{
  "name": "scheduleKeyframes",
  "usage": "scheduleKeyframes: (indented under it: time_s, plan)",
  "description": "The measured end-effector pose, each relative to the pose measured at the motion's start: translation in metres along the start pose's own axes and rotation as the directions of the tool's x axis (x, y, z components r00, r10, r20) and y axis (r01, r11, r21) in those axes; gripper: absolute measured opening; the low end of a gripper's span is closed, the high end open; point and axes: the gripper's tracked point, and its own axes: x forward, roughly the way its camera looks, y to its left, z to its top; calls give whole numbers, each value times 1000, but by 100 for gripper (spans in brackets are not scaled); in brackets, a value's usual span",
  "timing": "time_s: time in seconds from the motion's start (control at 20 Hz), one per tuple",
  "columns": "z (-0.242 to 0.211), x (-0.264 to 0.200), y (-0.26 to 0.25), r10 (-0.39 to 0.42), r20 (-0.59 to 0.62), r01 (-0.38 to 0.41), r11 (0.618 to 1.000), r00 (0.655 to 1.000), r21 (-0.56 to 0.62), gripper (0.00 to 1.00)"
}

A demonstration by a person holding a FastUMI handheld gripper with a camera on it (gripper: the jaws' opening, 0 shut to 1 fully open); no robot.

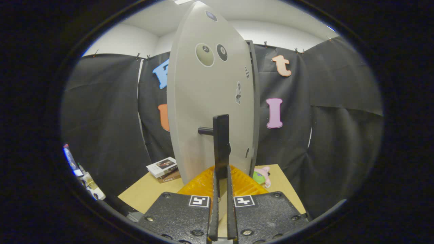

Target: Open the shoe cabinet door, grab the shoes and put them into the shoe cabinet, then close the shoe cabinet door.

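Right now your tool has its two fingers drawn close together around the dark vertical handle of the shoe cabinet door, with the bar's lower end sitting between the fingertips; both fingers appear to press on it. That handle stands off the door on a short round peg just to the tool's left. The pale grey door rises straight ahead of the fingers, seen nearly edge-on, and carries a few round stickers up high. Beneath the fingers, at the door's foot, lies something ribbed and translucent orange. Beyond and to the left of the tool, a small stack of books rests on the table. To the right, just past the door's edge, a green and pink soft toy lies on the same table.
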Motion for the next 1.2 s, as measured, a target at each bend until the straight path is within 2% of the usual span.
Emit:
scheduleKeyframes:
  time_s: [0.35,0.55,0.7,0.8,0.95,1.1,1.2]
  plan:
    - [0,-3,-20,-67,5,67,998,998,-6,7]
    - [1,-9,-43,-125,7,125,990,992,59,4]
    - [2,-6,-57,-148,13,146,986,989,79,4]
    - [3,-5,-61,-129,12,127,986,992,104,4]
    - [3,-4,-62,-113,7,112,991,994,72,4]
    - [-1,-11,-69,-157,-8,157,986,988,47,5]
    - [-3,-14,-74,-197,-6,197,980,980,38,10]
